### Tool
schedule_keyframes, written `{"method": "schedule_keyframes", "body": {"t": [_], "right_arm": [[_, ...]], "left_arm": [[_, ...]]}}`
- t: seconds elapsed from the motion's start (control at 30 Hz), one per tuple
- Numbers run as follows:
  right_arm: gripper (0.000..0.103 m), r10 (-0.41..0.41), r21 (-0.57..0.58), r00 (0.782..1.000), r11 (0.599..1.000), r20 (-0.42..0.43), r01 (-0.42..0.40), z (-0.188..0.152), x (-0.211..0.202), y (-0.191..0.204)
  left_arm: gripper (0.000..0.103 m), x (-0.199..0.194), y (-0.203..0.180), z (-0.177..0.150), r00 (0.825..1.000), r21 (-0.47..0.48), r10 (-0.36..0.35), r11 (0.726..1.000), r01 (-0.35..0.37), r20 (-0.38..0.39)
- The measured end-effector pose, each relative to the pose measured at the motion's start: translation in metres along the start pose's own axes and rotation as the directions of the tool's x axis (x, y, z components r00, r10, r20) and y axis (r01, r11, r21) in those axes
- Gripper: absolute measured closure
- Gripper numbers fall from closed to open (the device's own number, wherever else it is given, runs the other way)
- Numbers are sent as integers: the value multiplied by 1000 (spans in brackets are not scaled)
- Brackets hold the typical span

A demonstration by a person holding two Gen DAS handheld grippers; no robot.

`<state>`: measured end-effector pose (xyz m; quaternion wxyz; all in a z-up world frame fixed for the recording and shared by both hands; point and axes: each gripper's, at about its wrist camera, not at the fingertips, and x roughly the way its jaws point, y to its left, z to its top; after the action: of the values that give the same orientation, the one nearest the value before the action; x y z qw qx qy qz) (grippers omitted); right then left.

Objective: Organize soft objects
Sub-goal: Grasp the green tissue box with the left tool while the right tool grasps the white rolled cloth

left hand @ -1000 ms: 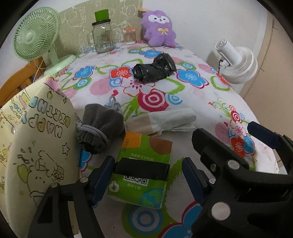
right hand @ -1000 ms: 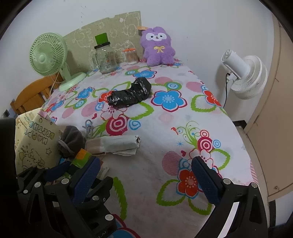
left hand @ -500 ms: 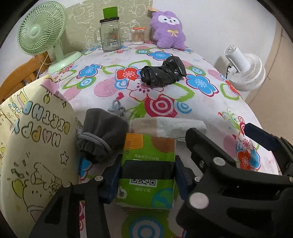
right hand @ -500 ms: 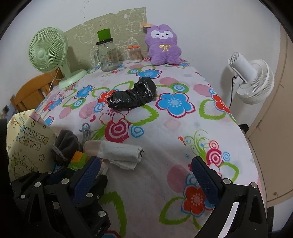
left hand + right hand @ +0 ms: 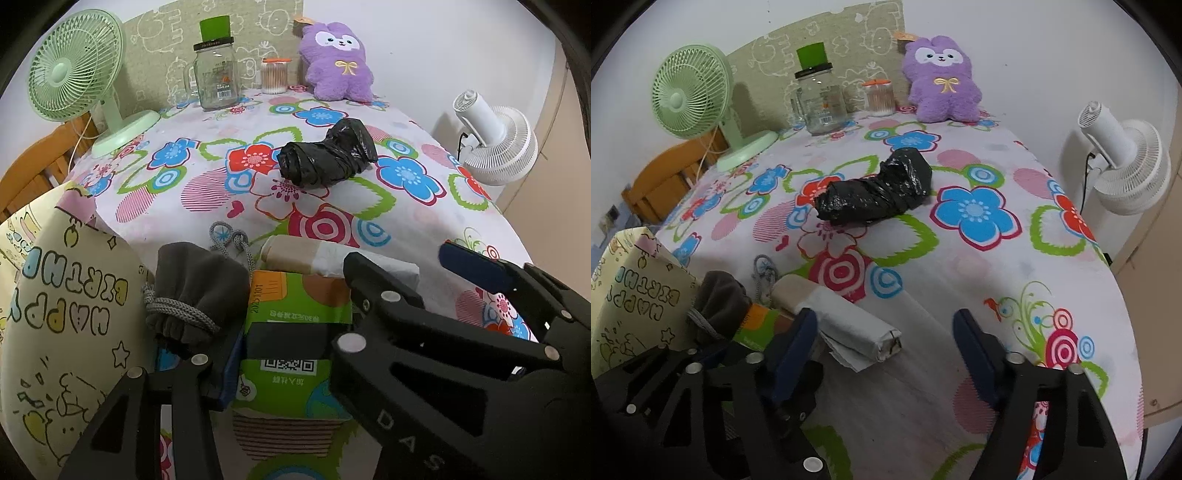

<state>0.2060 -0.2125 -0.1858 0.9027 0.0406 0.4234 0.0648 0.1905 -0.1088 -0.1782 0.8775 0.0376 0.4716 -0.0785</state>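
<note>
1. The green pack [image 5: 295, 332] lies at the near left of the desk [image 5: 424, 206]. It looks soft, like a pack of tissues.
2. The left gripper [image 5: 286, 354] has its jaws closed on both sides of the pack. The squeeze is at the middle, likely so the pack will not tip when lifted.
3. A grey pouch [image 5: 195, 291] touches the pack on the left. A white roll [image 5: 849, 325] lies just behind it, on the far side.
4. A paper bag [image 5: 62, 325] stands at the left, just beside the pouch. The soft things sit close to it, maybe so they can go in.
5. The right gripper [image 5: 886, 350] hangs near the roll. Its jaws are wide open and hold nothing.
6. A black bundle [image 5: 875, 195] lies alone in the middle of the desk.
7. A purple plush [image 5: 942, 81] leans on the far wall.
</note>
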Motion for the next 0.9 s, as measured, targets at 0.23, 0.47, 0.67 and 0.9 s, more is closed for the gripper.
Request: {"method": "schedule_keyframes", "body": {"t": [0.23,0.47,0.67,0.9], "right_arm": [[57,50,-6,998,999,-37,-50,1,8,0],[62,39,-3,998,999,-39,-39,-1,6,0],[64,23,10,999,1000,-43,-23,-5,2,-3],[65,-7,23,999,1000,-45,8,-14,-8,-6]], "left_arm": [[49,0,-1,0,1000,11,7,1000,-7,3],[49,-1,-3,-1,1000,23,18,1000,-18,13],[51,-3,-7,-3,1000,48,10,999,-11,11],[53,-9,-14,-10,1000,82,0,997,-1,13]]}}
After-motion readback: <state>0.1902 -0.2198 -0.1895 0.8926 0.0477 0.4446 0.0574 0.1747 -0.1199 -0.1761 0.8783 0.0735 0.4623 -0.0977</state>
